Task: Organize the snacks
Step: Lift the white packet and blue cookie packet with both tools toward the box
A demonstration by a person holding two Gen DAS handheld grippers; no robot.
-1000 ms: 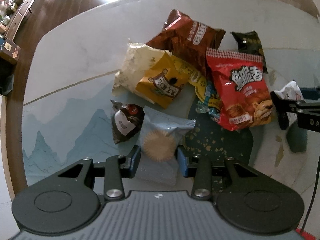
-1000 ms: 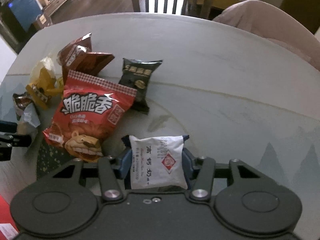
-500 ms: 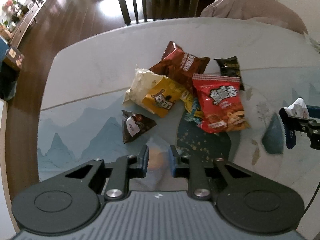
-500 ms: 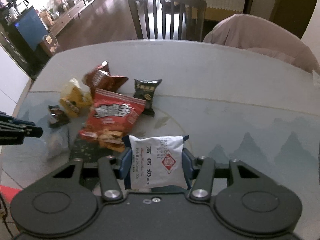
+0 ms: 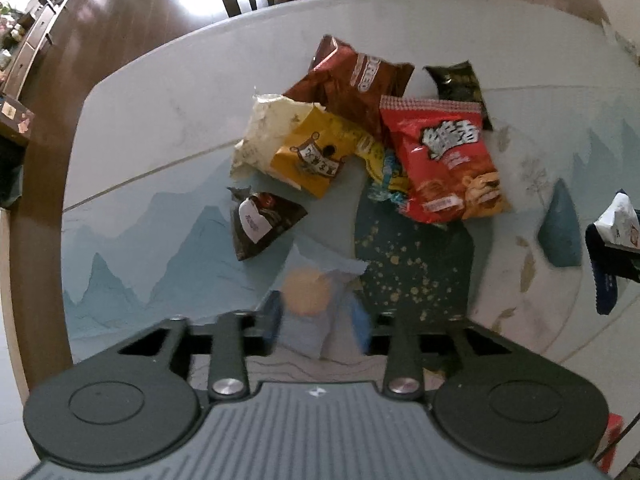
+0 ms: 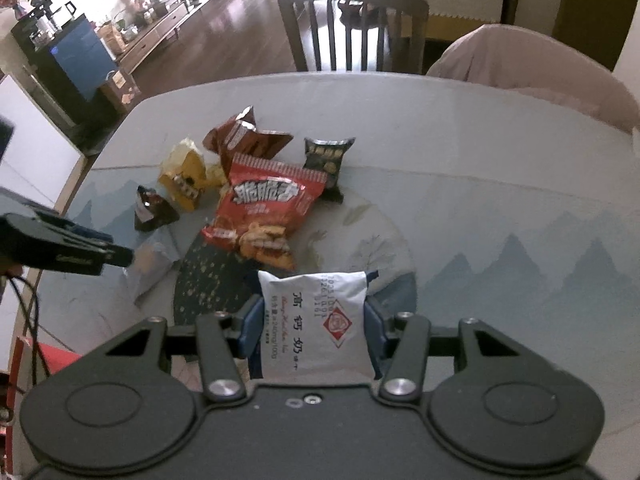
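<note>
Over the table [image 5: 160, 120], held a white milk packet [image 6: 312, 304] tight in the right claw [image 6: 311, 330]. Had just been opening the left claw [image 5: 316, 318] around a blurry blue cookie packet [image 5: 306, 294], loose between. Could tumble down crooked, away from the snack pile [image 5: 400, 140], with nothing pinching.

A large red crinkled snack bag [image 5: 444, 160] lies flat on the tabletop, overlapping a brown foil bag [image 5: 352, 80] and a yellow packet [image 5: 316, 152] with a cream wrapper [image 5: 266, 132] behind. A small black packet [image 5: 458, 84] sits at its far corner; a dark triangular pouch [image 5: 260, 220] lies apart. A pale-blue cookie packet [image 5: 308, 300], blurred, sits between the left tongs; a white milk pouch [image 6: 316, 328] is clamped upright in the right tongs.
</note>
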